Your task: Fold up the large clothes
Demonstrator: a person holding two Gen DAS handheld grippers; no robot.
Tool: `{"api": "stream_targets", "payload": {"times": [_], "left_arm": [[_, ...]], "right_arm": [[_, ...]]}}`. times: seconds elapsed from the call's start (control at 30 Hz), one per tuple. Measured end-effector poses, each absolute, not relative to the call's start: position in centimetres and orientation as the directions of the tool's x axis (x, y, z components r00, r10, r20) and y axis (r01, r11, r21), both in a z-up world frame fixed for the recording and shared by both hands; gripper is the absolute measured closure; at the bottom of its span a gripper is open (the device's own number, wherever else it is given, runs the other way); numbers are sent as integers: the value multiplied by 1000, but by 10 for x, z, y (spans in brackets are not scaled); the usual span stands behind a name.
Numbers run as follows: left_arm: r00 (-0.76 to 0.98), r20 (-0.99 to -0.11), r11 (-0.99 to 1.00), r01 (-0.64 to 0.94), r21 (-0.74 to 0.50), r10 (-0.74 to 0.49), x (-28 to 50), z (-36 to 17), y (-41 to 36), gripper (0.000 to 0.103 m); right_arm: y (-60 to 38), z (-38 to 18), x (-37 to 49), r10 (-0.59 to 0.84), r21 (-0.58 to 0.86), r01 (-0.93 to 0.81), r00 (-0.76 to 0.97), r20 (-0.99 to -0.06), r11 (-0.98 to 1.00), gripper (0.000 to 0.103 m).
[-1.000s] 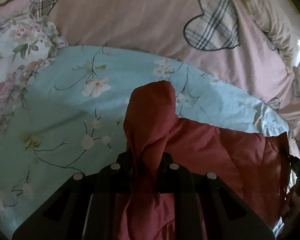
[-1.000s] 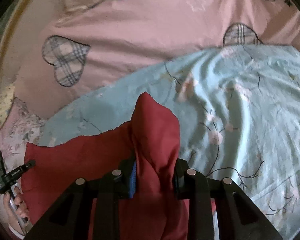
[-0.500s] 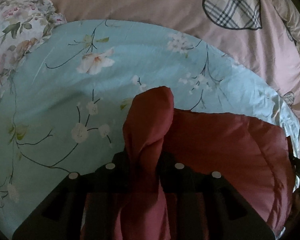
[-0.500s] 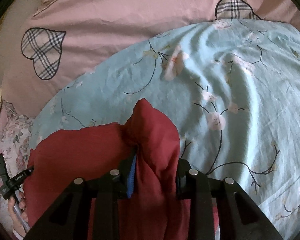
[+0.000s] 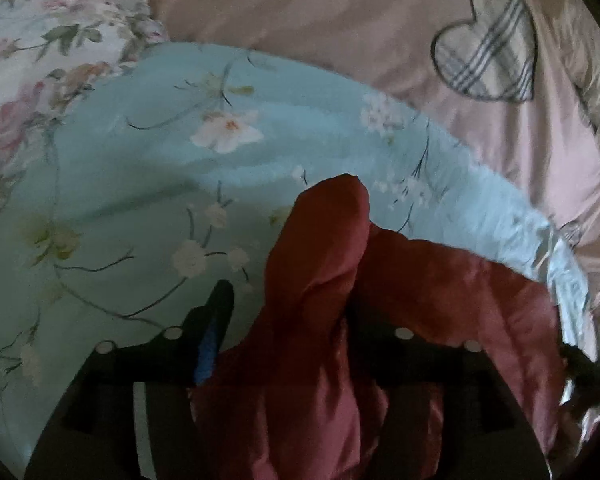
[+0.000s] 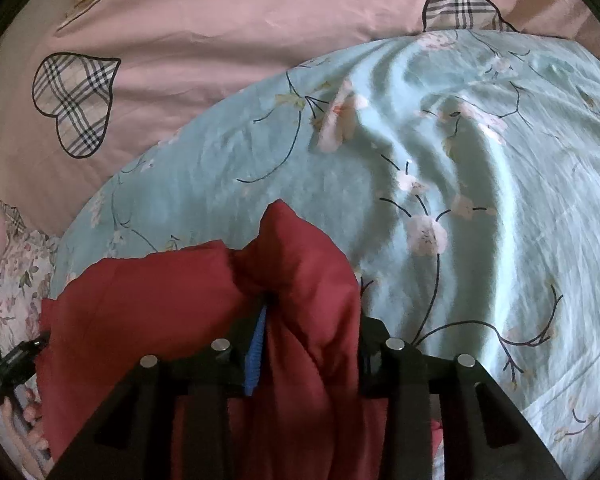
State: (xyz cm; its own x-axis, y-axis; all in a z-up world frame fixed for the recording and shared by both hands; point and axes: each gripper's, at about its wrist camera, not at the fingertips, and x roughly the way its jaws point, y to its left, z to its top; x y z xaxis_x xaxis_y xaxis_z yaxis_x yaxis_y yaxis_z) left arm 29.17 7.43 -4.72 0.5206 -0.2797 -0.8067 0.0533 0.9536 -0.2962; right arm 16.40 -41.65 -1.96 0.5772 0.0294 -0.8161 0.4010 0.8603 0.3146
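A dark red garment [image 5: 452, 292] lies on the pale blue flowered sheet [image 5: 148, 184], one end bunched upward in each view. In the left wrist view my left gripper [image 5: 288, 300] is opening: its left finger [image 5: 216, 320] has drawn away and shows its blue pad, and the red bunch stands loose between the jaws. In the right wrist view my right gripper [image 6: 312, 312] is also opening, though the red garment [image 6: 148, 304] still fills the gap against both pads. Each view catches the other gripper at the garment's far end.
A pink cover with plaid heart patches [image 6: 76, 100] spreads behind the blue sheet. Rose-patterned bedding [image 5: 40, 60] lies at the far left of the left view. A hand [image 6: 28, 420] shows at the lower left edge of the right view.
Both grippers have sunk towards the bed with the red garment. The left jaws have spread apart and let go of the bunch; the right jaws have widened slightly.
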Motion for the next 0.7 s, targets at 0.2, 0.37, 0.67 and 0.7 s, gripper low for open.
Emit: {"api": "stream_targets", "payload": {"times": [0.2,0.37,0.67,0.7], "left_arm": [[556,-769,944,100,-315,-315,253,-17,84,42],[549,-752,930,185,-318,-366,216,-3,70,42],[535,-752,921,269,-281,-386,164,-8,49,37],[529,-753,918,273,-287,-392,162,-9,47,37]], "right_arm": [[-421,-18,160,-16,288,452,558,-829,844,39],[-422,3,141,-46,302,468,598,-800,831,37],[-398,64,83,-10,363,365,717,-697,857,28],[-388,66,77,13,367,339,718,-695,866,27]]}}
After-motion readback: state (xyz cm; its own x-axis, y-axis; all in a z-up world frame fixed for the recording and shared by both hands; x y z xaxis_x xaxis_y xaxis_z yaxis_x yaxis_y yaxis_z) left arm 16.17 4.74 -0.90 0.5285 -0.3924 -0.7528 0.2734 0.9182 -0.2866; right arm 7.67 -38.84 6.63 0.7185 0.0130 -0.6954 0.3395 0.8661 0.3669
